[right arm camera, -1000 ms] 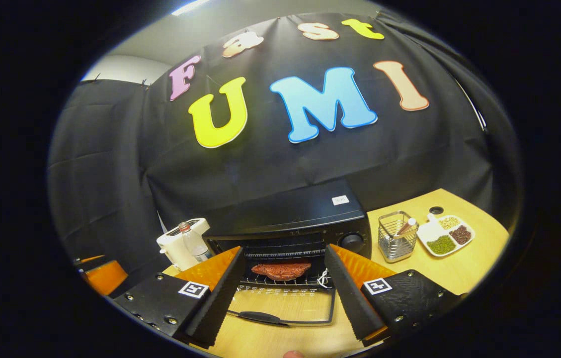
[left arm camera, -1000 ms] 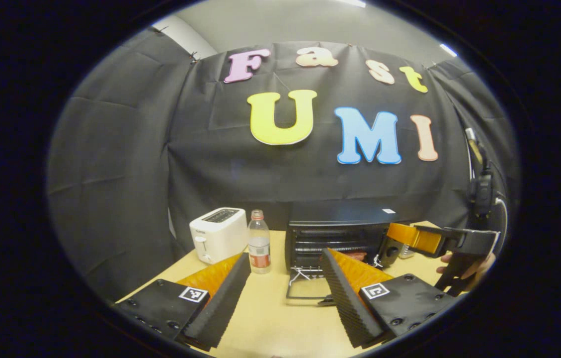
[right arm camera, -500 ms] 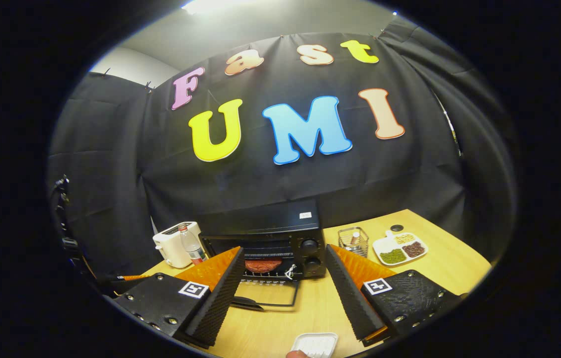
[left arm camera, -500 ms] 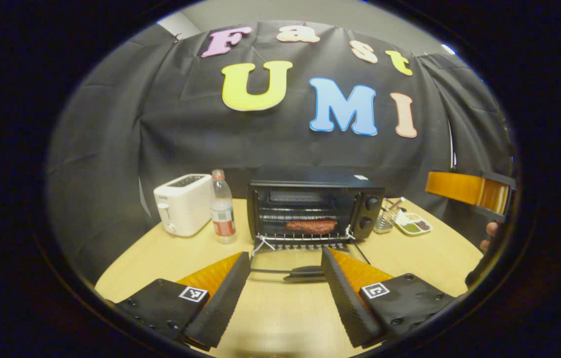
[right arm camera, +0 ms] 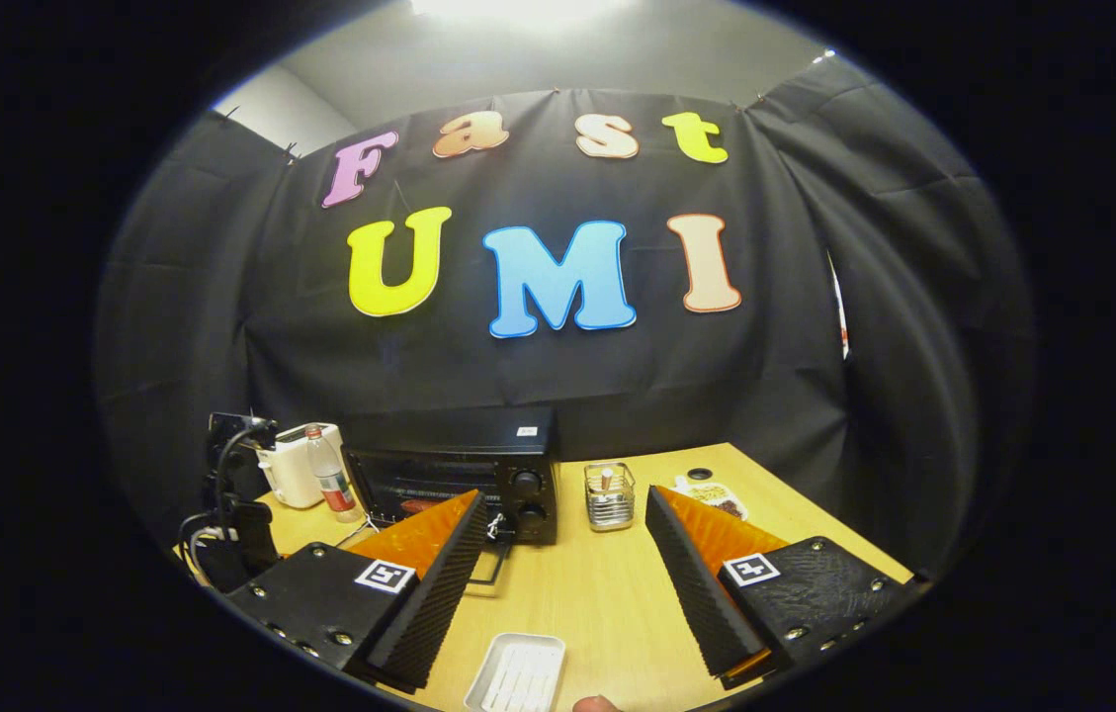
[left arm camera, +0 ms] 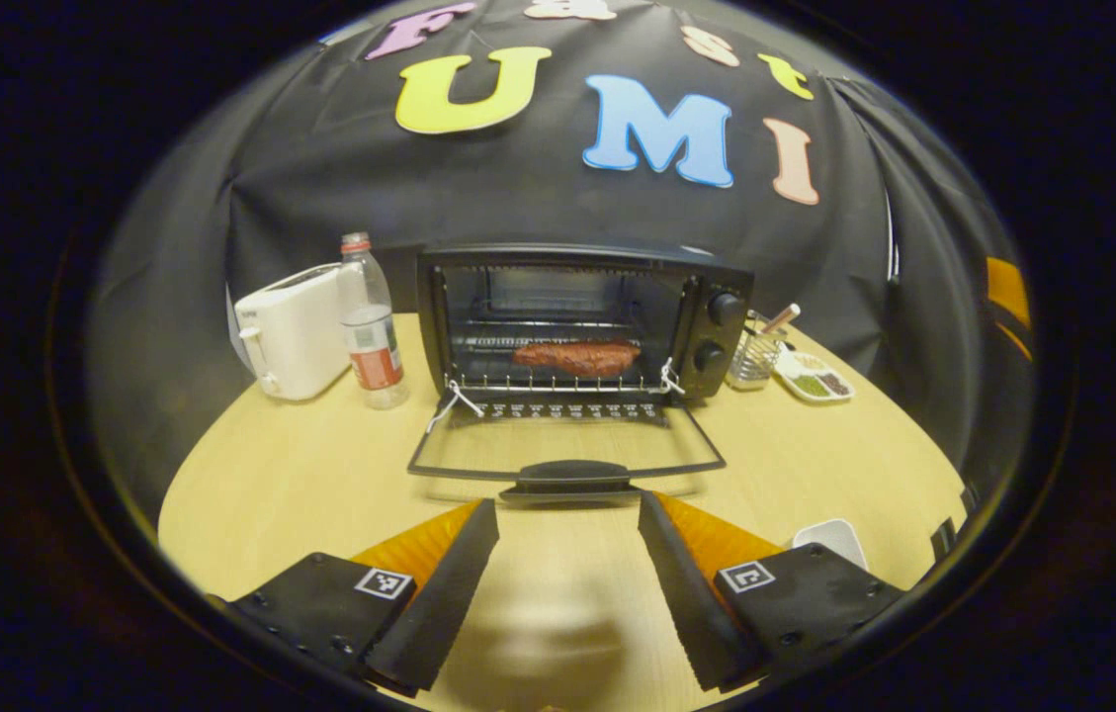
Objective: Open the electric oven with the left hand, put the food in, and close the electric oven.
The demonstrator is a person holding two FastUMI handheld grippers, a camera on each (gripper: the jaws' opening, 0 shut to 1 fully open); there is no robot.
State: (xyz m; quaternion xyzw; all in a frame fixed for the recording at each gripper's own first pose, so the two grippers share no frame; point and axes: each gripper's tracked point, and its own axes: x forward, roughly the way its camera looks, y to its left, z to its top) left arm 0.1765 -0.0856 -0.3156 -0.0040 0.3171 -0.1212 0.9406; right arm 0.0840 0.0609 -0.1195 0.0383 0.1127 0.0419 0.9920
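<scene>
Wooden table (left arm camera: 300, 485) | boxy black oven (left arm camera: 582, 316), glass door down | meat (left arm camera: 575, 356) on wire rack | both claws spread, empty

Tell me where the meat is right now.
In the left gripper view, the meat lies on the rack inside the open oven, between the bottle and the wire basket.

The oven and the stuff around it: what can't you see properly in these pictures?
- Oven inside, right gripper view: the gripper's own finger covers the food.
- Sectioned dish, left gripper view: contents too small to name.
- White tray, left gripper view: partly hidden behind the left gripper.
- Wire basket contents: too small.
</scene>
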